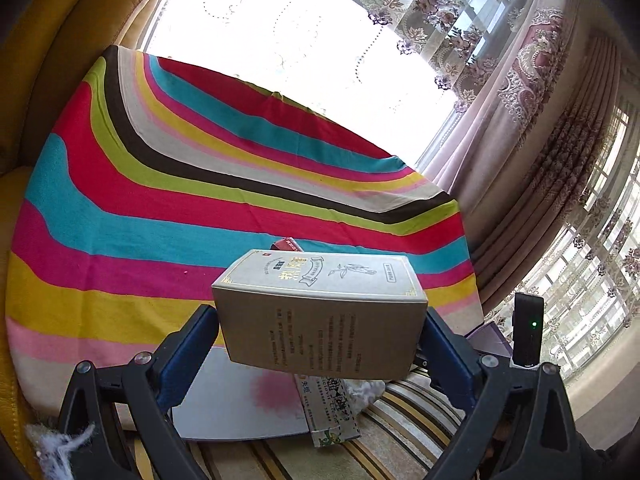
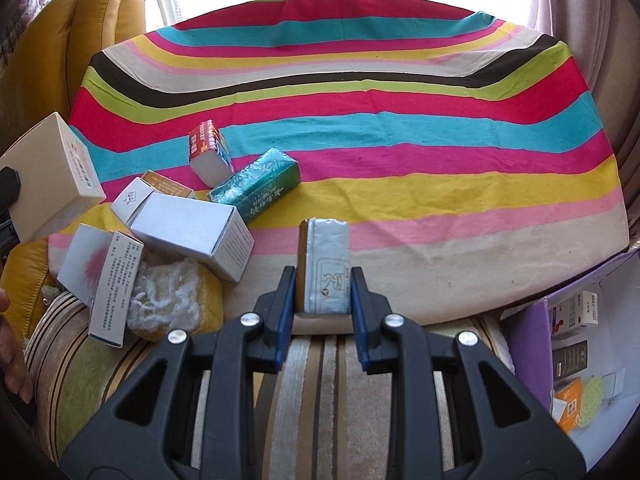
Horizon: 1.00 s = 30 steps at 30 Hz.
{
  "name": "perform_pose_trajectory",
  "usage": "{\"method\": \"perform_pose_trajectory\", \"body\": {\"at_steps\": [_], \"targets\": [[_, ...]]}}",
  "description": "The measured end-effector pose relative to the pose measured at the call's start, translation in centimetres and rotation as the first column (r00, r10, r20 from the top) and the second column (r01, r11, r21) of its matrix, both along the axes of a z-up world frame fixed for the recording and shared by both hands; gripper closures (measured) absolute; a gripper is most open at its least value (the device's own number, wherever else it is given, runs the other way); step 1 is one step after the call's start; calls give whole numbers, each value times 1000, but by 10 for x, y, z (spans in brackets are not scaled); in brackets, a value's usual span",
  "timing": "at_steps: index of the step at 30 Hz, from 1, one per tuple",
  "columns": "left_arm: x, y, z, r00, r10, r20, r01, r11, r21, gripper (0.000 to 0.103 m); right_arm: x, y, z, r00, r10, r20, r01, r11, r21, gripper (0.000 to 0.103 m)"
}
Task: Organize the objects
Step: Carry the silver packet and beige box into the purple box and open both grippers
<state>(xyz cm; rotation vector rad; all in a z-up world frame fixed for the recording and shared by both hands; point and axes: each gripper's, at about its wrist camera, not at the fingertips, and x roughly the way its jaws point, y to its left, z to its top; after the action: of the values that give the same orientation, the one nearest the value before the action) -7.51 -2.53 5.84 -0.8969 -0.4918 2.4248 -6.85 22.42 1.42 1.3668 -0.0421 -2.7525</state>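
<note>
My left gripper (image 1: 320, 340) is shut on a beige box (image 1: 320, 312) with printed text, held above the striped cloth (image 1: 160, 200). The same beige box (image 2: 52, 184) shows at the far left of the right wrist view. My right gripper (image 2: 323, 292) is shut on a small silver foil packet (image 2: 326, 266) with a brown edge, held upright over the cloth's near edge. A pile of boxes lies at the left: a red and white box (image 2: 210, 152), a teal box (image 2: 256, 188), a grey-white box (image 2: 194, 236) and a white box with a pink blotch (image 2: 100, 276).
A purple open box (image 2: 568, 344) at the right holds several small packages. Yellow leather cushions (image 2: 100, 40) stand behind the cloth at the left. A striped cushion (image 2: 320, 380) lies under the grippers. Flowered curtains (image 1: 540, 100) hang at the window. A person's hand (image 2: 12, 360) shows at the left edge.
</note>
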Motion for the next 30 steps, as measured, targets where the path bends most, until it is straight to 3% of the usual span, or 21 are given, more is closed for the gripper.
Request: {"method": "perform_pose_trajectory", "body": {"at_steps": [14, 30], "targets": [[30, 75, 9, 989, -144, -21, 144, 990, -6, 4, 34, 49, 14, 995, -97, -5, 96, 994, -56, 73], [42, 179, 4, 948, -319, 9, 320, 947, -29, 4, 71, 147, 34, 965, -261, -27, 259, 964, -54, 73]]}}
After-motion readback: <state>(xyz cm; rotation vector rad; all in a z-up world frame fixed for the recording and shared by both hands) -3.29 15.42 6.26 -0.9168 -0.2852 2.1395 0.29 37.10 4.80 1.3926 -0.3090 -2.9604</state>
